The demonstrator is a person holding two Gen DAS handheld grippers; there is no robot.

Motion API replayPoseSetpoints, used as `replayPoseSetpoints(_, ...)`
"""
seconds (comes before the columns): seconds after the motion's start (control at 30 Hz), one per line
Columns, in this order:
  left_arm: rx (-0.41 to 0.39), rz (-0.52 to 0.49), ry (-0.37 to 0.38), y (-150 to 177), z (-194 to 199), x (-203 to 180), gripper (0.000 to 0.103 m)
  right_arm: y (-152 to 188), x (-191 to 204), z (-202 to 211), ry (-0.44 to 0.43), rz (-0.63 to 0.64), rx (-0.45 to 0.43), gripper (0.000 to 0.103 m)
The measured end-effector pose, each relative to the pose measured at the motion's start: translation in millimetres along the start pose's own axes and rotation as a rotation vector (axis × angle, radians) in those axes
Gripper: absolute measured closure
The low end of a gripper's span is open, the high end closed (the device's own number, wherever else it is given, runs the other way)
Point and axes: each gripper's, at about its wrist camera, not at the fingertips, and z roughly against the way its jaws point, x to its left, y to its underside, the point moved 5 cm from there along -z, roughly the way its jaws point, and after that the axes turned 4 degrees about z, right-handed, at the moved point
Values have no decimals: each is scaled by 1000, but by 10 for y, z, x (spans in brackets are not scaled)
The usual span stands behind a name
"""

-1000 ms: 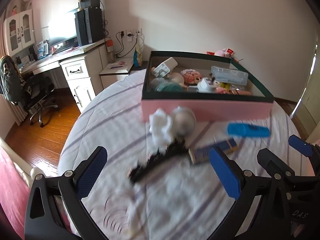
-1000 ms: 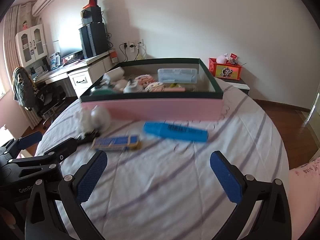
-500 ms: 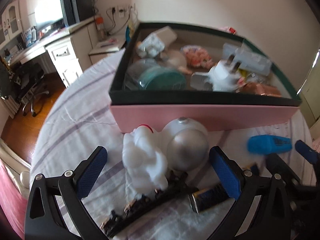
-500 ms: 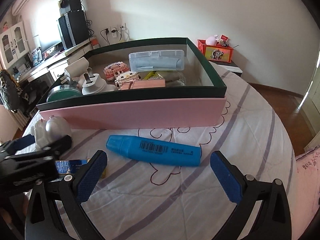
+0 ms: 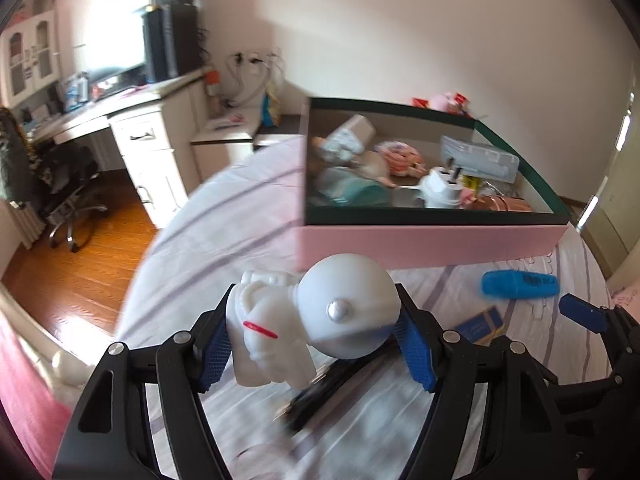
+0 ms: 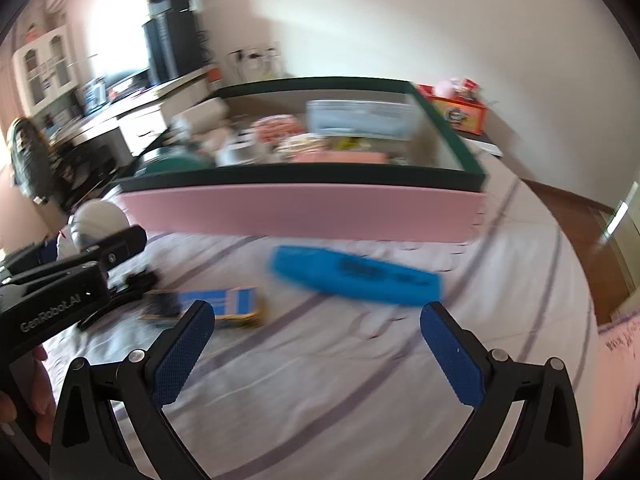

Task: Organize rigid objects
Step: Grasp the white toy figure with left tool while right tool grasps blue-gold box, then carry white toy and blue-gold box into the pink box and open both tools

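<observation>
Now:
left tongs (image 5: 316, 344): just clamped white astronaut figure (image 5: 312, 320), lifted
right tongs (image 6: 316, 356): wide, empty, over blue highlighter (image 6: 356, 276)
next: pink storage box (image 5: 432, 240)

"genrobot.ai" on the left gripper (image 6: 116, 254).

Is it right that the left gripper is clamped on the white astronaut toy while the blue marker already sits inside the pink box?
Not quite. The left gripper is clamped on the white astronaut toy, but the blue marker is not inside the pink box. It lies on the bedsheet in front of the box, as the right wrist view shows.
</observation>
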Motion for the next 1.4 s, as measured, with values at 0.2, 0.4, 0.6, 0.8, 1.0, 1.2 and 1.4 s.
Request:
replayPoseSetpoints(0.2,1,20,-49,189,205,355,30,-14,442,-79,-53,89,30,0)
replayPoseSetpoints(0.4,30,29,-34,281,130,392,30,-45,525,-322,-70,97,85,1)
replayPoseSetpoints(0.6,27,15,6,274,136,237,30,-16,428,-307,-71,84,71,20)
replayPoseSetpoints(0.8,-55,-1,27,206,481,43,30,88,238,108,-65,20,-37,20)
replayPoseSetpoints(1.0,-191,-19,39,102,1067,-214,30,97,83,847,-65,-28,-198,20)
replayPoseSetpoints(1.2,-318,-40,41,101,1707,-434,30,55,41,1649,-68,-33,-360,20)
replayPoseSetpoints(1.4,-423,-53,26,142,2227,-527,30,105,58,2214,-44,-22,-469,19)
